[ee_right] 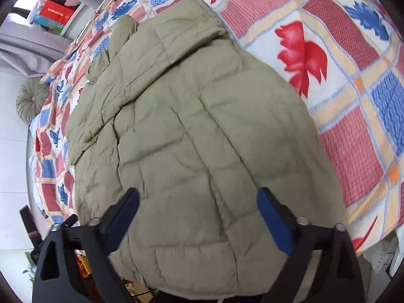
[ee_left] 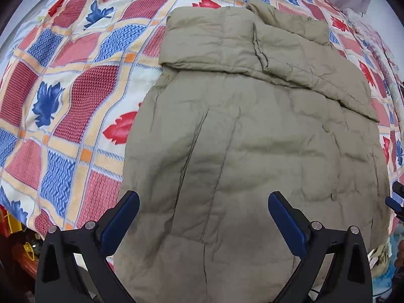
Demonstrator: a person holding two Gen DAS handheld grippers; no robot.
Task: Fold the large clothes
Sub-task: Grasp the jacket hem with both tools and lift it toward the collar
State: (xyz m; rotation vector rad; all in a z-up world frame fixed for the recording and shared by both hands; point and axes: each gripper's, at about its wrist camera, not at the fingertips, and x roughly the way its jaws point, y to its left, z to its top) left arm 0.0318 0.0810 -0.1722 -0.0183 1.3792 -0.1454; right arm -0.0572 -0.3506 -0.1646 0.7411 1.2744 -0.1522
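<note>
Lying flat: one olive quilted puffer jacket (ee_left: pixel 252 139) on red-and-blue leaf-print checked bedspread (ee_left: pixel 75 88).
Left gripper (ee_left: pixel 203 217) and right gripper (ee_right: pixel 198 212) both gape wide, empty, above the jacket's near hem; bare bedspread borders both sides.

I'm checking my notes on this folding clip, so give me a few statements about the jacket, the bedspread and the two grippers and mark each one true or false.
1. The olive puffer jacket lies spread on the patterned bedspread. True.
2. The left gripper is shut on the jacket. False: its jaws stand wide open above the fabric.
3. A sleeve is folded across the jacket's far part. True.
4. The right gripper grips the bedspread. False: it is open, holding nothing.
5. The bedspread is plain white. False: it shows red and blue leaves in checks.
</note>
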